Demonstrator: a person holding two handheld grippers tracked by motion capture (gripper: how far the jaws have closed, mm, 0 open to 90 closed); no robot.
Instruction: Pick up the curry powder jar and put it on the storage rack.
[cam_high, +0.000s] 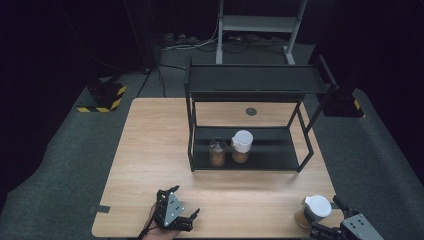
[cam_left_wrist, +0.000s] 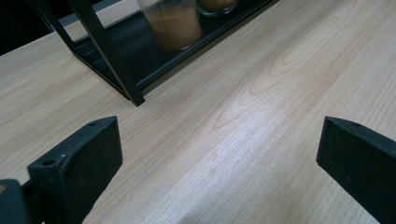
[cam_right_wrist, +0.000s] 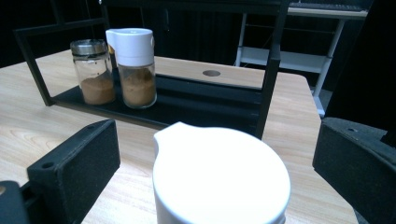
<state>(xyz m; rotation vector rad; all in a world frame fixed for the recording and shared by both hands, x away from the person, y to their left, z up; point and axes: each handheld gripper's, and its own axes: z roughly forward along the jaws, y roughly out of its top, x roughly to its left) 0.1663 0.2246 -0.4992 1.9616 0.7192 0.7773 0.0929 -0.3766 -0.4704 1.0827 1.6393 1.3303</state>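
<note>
The white-capped spice jar (cam_high: 314, 210) stands upright at the table's (cam_high: 150, 150) near right corner, straight ahead of the right gripper (cam_right_wrist: 219, 172), between its spread, released jaws. The left gripper (cam_high: 192, 216), also spread and empty, sits well apart near the near edge.

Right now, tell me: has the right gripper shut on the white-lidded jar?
No, the right gripper has its jaws wide apart on either side of the white-lidded jar, touching neither side.

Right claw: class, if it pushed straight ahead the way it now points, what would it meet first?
The right claw, jaws open, would likely meet the white-capped jar between them first; the black rack stands farther on.
</note>
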